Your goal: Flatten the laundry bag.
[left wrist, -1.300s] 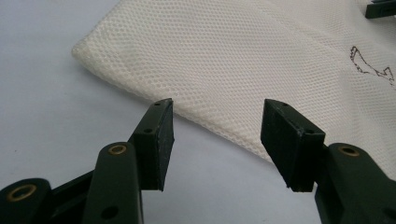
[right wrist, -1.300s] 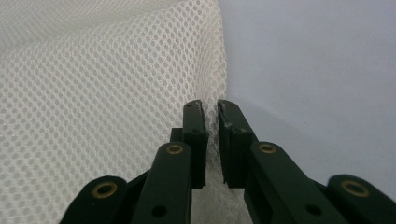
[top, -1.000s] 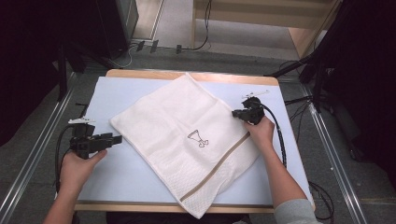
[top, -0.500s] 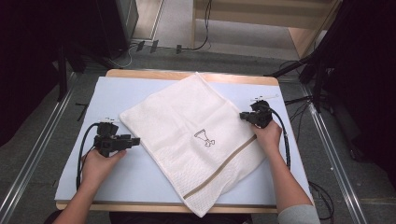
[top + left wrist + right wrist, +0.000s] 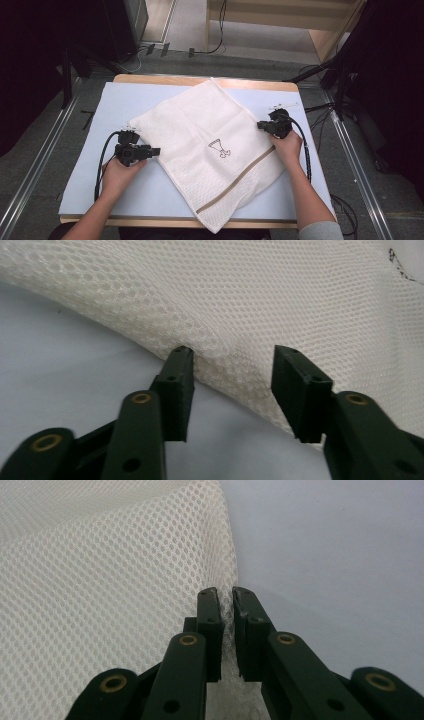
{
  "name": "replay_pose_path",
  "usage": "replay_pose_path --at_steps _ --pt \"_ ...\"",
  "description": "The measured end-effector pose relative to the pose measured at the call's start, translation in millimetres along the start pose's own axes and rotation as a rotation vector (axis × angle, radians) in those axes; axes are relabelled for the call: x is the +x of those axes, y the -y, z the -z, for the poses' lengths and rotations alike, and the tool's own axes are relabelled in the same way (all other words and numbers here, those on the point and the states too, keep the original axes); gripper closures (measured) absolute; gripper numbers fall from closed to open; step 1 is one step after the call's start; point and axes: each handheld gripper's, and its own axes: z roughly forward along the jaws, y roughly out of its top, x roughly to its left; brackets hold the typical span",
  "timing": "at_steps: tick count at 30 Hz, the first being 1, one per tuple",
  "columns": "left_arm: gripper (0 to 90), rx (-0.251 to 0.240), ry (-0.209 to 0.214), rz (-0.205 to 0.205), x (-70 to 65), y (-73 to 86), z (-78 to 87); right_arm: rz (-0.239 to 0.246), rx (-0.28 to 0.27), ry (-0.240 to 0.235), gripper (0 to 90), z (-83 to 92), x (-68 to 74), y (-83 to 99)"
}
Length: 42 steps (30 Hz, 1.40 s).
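Observation:
A white mesh cloth [image 5: 200,130] with a small dark print [image 5: 219,148] and a tan stripe lies spread at a slant on the pale blue table top [image 5: 100,185]. My left gripper [image 5: 156,150] rests at the cloth's left edge. In the left gripper view its jaws [image 5: 234,354] have just been closing and stand apart, with the folded edge of the cloth [image 5: 250,295] between them and no pad pressing it. My right gripper [image 5: 261,125] is at the cloth's right edge. The right gripper view shows it [image 5: 226,594] shut on a thin pinch of the mesh [image 5: 100,580].
The table has a wooden rim [image 5: 150,78] at the back and front. A black cable [image 5: 100,165] loops from the left gripper and another [image 5: 304,150] trails from the right. Metal rails [image 5: 30,185] run on the floor at both sides, and dark equipment [image 5: 115,25] stands behind.
My left hand has moved right across the table to the cloth's left edge, and its jaws have narrowed. The right hand and the cloth shifted slightly right early on, then held still.

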Motion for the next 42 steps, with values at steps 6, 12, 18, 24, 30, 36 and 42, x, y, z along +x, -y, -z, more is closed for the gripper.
replay_pose_path --at_steps 6,12,18,24,30,36,42 --pt "79.3 0.006 0.078 0.014 -1.0 -6.0 -10.3 -0.006 0.004 -0.004 84.8 1.0 0.1 0.7" --pt "86.9 0.012 0.092 -0.002 2.1 -18.1 -7.8 -0.011 0.007 -0.009 84.8 5.1 -0.5 1.8" --pt "87.0 -0.023 0.076 0.008 17.2 -34.3 0.8 -0.020 -0.005 -0.034 84.8 13.1 2.7 6.5" --pt "86.9 -0.020 0.036 -0.012 28.3 -54.1 -3.9 -0.016 -0.003 -0.050 84.6 21.9 12.0 14.3" --pt "86.8 -0.027 0.016 -0.003 39.4 -73.2 -9.7 -0.004 0.013 -0.064 84.4 29.0 23.6 27.2" --pt "86.6 -0.013 0.004 -0.008 46.6 -84.0 -17.5 0.009 0.020 -0.082 84.3 36.6 36.3 38.5" --pt "86.2 -0.008 -0.013 -0.019 49.3 -92.8 -23.7 0.002 0.029 -0.100 83.9 43.1 46.5 48.9"
